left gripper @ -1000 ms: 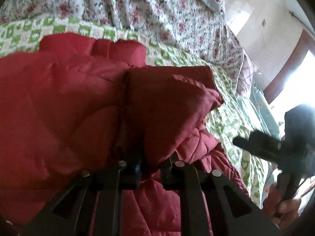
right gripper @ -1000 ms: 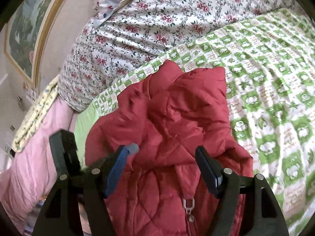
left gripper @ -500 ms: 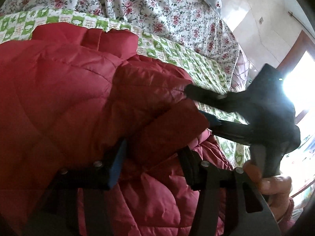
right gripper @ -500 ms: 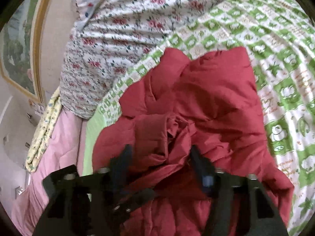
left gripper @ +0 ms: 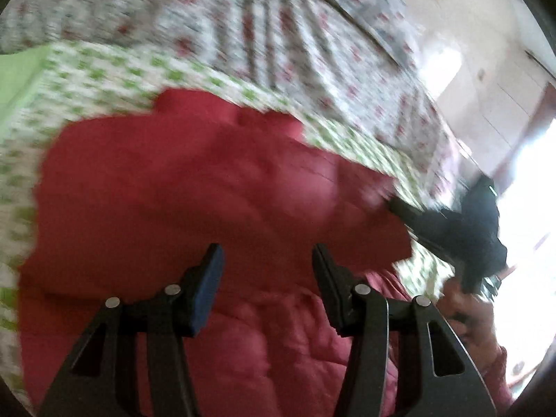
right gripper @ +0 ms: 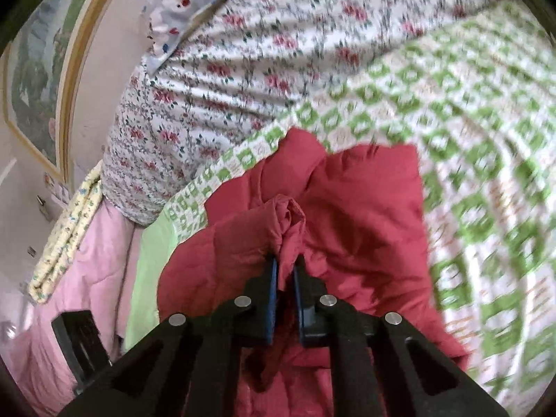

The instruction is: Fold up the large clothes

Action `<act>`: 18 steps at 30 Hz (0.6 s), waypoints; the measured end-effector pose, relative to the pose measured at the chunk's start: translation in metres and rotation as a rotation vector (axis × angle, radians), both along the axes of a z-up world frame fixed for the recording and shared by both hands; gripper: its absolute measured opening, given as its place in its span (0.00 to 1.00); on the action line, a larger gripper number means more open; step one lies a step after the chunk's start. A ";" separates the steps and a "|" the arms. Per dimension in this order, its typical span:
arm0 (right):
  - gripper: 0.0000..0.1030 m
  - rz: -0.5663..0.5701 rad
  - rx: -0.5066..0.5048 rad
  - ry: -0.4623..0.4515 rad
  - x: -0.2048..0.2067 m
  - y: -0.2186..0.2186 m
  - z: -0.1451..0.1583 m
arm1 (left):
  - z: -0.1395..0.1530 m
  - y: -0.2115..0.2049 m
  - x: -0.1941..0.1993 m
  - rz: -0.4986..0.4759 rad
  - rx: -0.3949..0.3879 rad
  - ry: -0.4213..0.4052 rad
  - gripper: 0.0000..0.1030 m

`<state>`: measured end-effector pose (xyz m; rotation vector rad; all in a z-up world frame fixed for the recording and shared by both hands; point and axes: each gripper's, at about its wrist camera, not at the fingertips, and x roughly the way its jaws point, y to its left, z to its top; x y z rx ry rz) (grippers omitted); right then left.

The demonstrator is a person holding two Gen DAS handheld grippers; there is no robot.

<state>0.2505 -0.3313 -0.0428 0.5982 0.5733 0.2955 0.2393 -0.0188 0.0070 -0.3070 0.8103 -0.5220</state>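
Red quilted padded jacket (right gripper: 365, 215) lies bunched on your green-and-white checked bedspread (right gripper: 486, 146). Your right gripper (right gripper: 285, 278) is clenched on 1 gathered fold of it. Your left gripper (left gripper: 267, 271) hangs released above the jacket, jaws spread wide.

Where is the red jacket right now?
The red jacket lies on the green-and-white bedspread, below the flowery blanket. In the right wrist view the right claw pinches a fold of it; the left claw hangs open above it.
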 end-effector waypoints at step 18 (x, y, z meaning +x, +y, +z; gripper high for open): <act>0.24 -0.159 -0.221 0.008 -0.015 0.001 0.010 | -0.049 0.017 0.056 0.075 0.240 0.136 0.50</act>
